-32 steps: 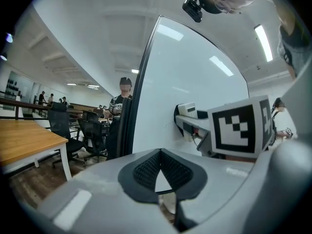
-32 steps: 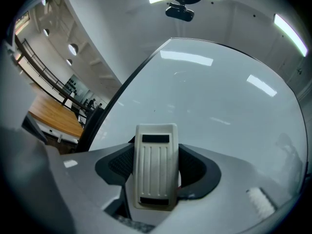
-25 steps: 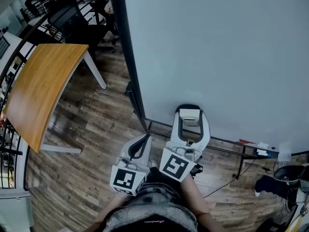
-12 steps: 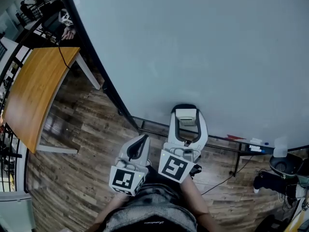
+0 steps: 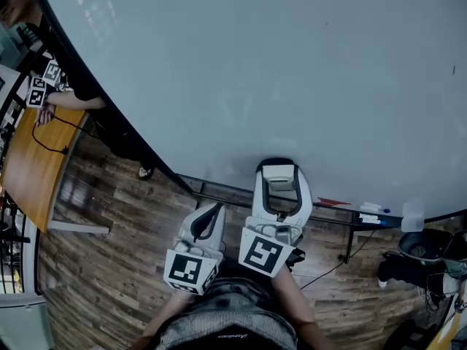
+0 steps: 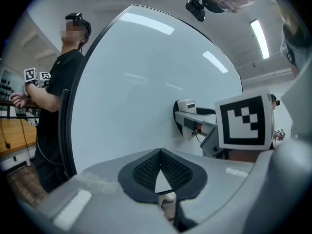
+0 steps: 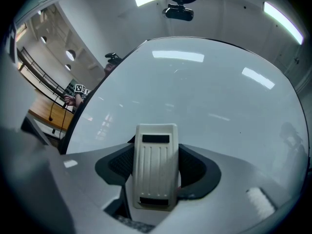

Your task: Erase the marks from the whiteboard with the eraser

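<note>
The whiteboard (image 5: 277, 71) fills the upper head view and looks almost bare; a tiny dark mark (image 5: 453, 70) sits at its far right. My right gripper (image 5: 279, 187) is raised toward the board's lower part, shut on the white ribbed eraser (image 5: 278, 173). In the right gripper view the eraser (image 7: 156, 172) stands upright between the dark pads, facing the whiteboard (image 7: 204, 96). My left gripper (image 5: 209, 219) hangs lower and to the left, shut and holding nothing. The left gripper view shows a faint squiggle (image 6: 168, 122) on the board beside the eraser (image 6: 186, 105).
A marker ledge (image 5: 368, 214) with pens runs under the board at right. Another person (image 5: 73, 99) holding marker cubes stands by the board's left edge, next to a wooden table (image 5: 29, 170). A dark bin (image 5: 427, 245) and a cable lie on the plank floor at right.
The board's left edge has swung leftward in the head view, so the board now fills more of it. The other person has come into sight. Both grippers have barely moved.
</note>
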Demonstrator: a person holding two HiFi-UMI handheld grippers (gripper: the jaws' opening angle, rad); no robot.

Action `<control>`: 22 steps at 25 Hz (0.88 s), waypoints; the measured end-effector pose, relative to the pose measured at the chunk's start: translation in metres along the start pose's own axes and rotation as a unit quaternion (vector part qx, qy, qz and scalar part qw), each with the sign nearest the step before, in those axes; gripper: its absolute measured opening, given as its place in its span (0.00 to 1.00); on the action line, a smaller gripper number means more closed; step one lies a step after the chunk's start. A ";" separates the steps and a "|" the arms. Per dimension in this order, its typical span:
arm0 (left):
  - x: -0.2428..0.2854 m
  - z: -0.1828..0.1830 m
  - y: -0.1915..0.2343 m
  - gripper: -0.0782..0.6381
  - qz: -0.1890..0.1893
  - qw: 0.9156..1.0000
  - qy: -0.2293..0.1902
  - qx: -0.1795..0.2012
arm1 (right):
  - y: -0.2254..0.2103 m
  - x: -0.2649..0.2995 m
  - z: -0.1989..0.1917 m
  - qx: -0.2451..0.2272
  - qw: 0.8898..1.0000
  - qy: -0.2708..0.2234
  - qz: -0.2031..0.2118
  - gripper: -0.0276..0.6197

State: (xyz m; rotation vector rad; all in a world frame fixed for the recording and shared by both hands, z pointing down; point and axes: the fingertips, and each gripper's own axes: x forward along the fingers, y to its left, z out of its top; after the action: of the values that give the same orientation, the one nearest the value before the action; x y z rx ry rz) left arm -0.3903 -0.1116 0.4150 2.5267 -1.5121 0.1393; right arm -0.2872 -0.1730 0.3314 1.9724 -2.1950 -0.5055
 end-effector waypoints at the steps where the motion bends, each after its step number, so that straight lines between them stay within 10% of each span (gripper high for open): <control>1: 0.003 0.000 -0.007 0.11 0.001 1.000 0.000 0.000 | -0.006 -0.001 -0.002 0.001 1.000 -0.001 0.000 0.45; 22: 0.047 -0.008 -0.117 0.11 0.016 1.000 0.000 0.005 | -0.129 -0.033 -0.052 -0.009 1.000 0.006 -0.001 0.45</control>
State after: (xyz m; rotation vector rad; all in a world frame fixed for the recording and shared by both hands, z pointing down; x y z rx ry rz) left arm -0.2650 -0.0964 0.4172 2.5100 -1.5561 0.1518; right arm -0.1452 -0.1590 0.3394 1.9642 -2.1731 -0.5123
